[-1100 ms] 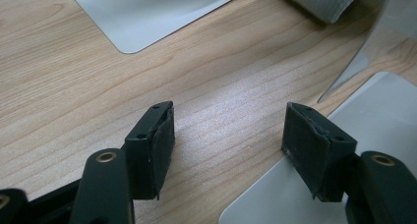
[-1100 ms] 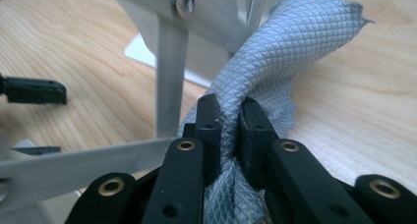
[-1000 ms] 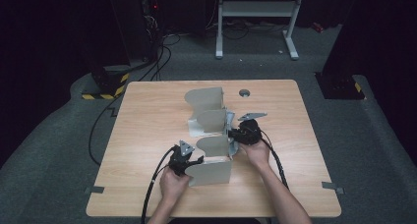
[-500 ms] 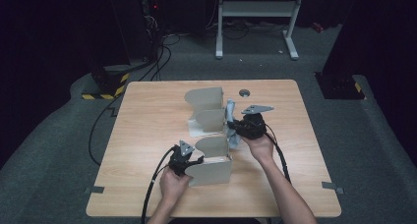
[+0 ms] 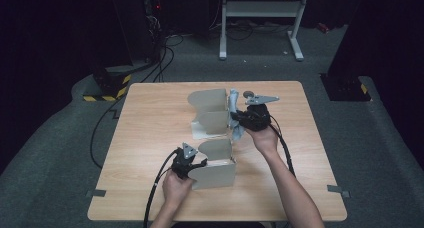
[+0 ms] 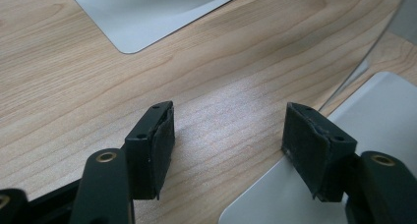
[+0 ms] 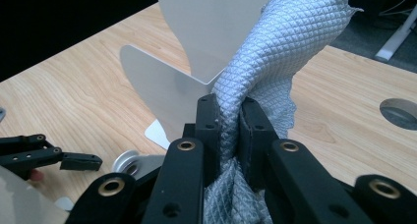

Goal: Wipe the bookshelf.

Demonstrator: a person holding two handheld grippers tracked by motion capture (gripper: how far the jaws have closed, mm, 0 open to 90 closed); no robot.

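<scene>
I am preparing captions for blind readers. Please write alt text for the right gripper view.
The right claw is shut on a grey quilted cloth, held beside an upright white metal bookend on a wooden table. Farther off at the lower left, the left claw hangs open.

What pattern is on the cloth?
A quilted diamond grid on grey cloth, clearest in the right gripper view.

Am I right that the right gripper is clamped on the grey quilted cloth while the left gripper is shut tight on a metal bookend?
Not quite. The right gripper is clamped on the grey quilted cloth, but the left gripper is open: the left gripper view shows its jaws wide apart over bare wood, with a metal bookend beside one jaw.
</scene>
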